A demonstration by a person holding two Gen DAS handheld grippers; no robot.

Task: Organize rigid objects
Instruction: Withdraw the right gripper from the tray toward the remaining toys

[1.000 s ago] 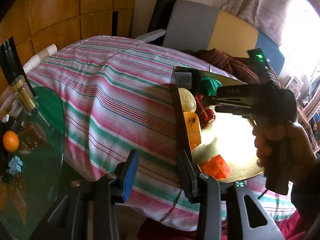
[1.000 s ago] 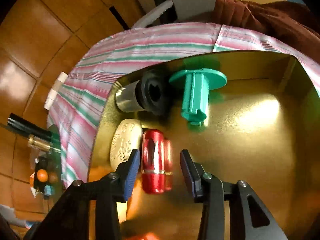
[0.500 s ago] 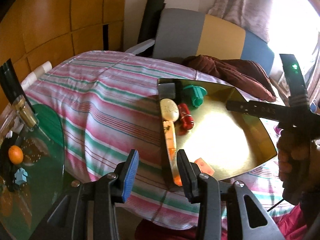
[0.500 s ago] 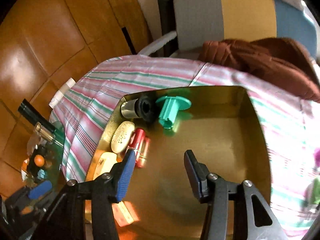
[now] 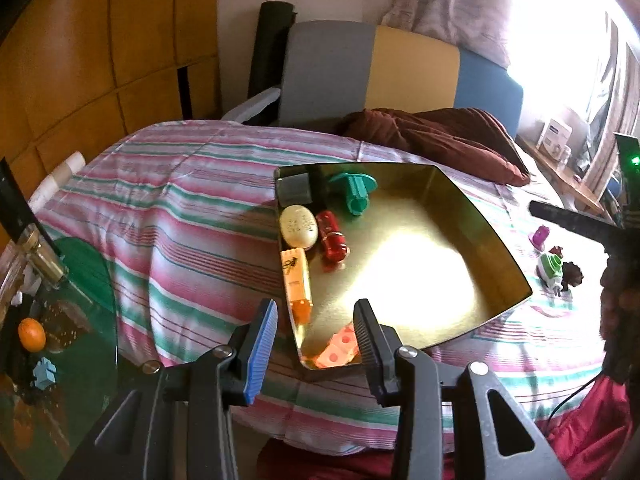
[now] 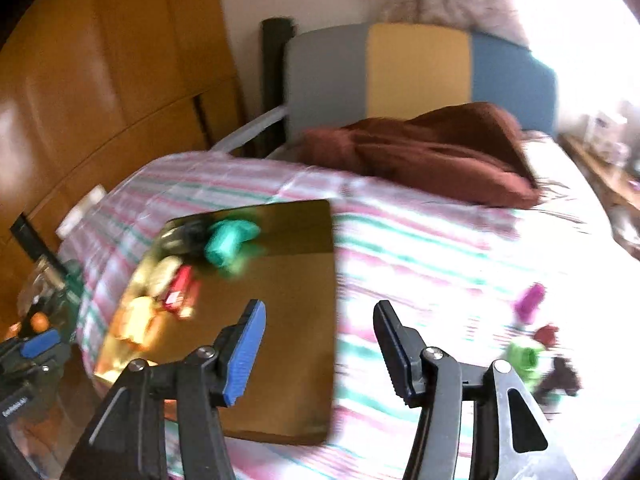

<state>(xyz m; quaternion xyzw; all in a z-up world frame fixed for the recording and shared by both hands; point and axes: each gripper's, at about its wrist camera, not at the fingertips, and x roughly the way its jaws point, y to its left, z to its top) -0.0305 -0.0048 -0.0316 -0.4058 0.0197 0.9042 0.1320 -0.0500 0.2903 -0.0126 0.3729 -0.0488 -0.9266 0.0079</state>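
Observation:
A gold tray (image 5: 460, 200) lies on the striped bed. In it are a teal spool (image 5: 354, 192), a red cylinder (image 5: 332, 236), a cream oval (image 5: 298, 226), an orange box (image 5: 296, 284), a grey-black cylinder (image 5: 296, 190) and a pink block (image 5: 338, 352). My left gripper (image 5: 314, 344) is open and empty over the tray's near corner. My right gripper (image 6: 318, 350) is open and empty, high above the tray's (image 6: 296, 320) right edge. A purple piece (image 6: 530, 304), a green-white toy (image 6: 524, 358) and dark red pieces (image 6: 548, 334) lie on the bed to its right.
A brown blanket (image 5: 440, 140) lies behind the tray, before a grey, yellow and blue headboard (image 5: 400, 76). A glass side table (image 5: 48, 320) at the left carries an orange ball (image 5: 31, 334), a blue piece (image 5: 44, 372) and a brass bottle (image 5: 44, 266).
My right gripper has let go of the red cylinder, lifted out of the tray and swung right, its view blurred by motion. My left gripper has drawn back and risen.

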